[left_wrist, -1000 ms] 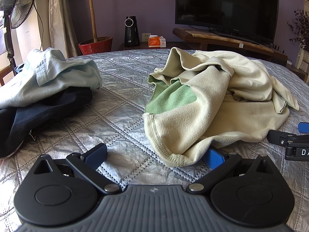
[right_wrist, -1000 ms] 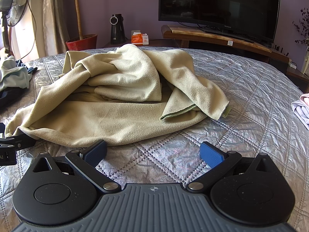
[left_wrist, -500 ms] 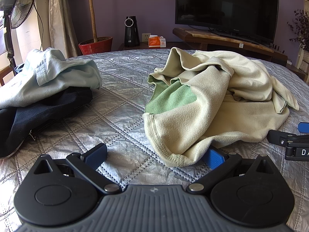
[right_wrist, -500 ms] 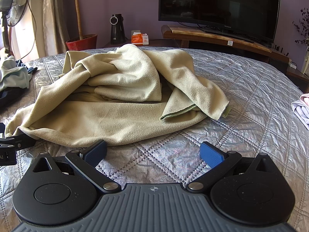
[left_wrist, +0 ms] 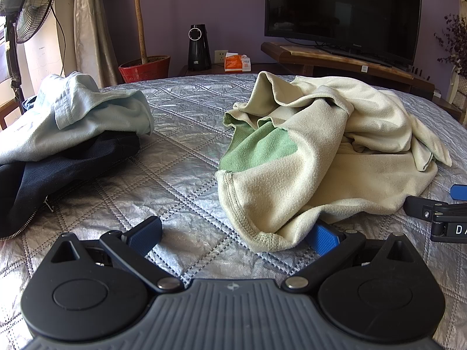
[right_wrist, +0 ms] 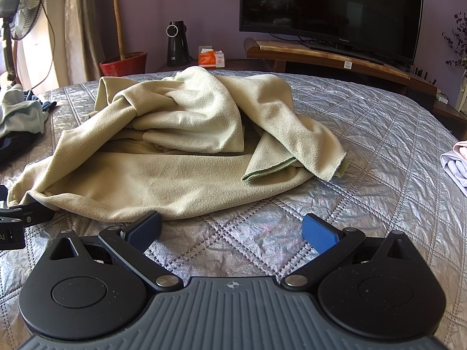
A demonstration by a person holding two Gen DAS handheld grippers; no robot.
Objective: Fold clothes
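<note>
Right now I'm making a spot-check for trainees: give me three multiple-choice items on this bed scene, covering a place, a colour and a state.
1. The pale blue crumpled garment lies on:
A the dark navy zippered garment
B the television stand
C the floor

2. The cream fleece garment has an inner lining that is:
A red
B green
C black

3. The left gripper fingers are:
A shut on fleece
B open
C out of view

Answers: 1 A, it rests on the navy cloth. 2 B, a green patch shows. 3 B, pads stand apart.

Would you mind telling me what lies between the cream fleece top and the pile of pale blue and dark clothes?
Only bare silver quilt lies between the fleece top and the clothes pile, seen best in the left wrist view.
</note>
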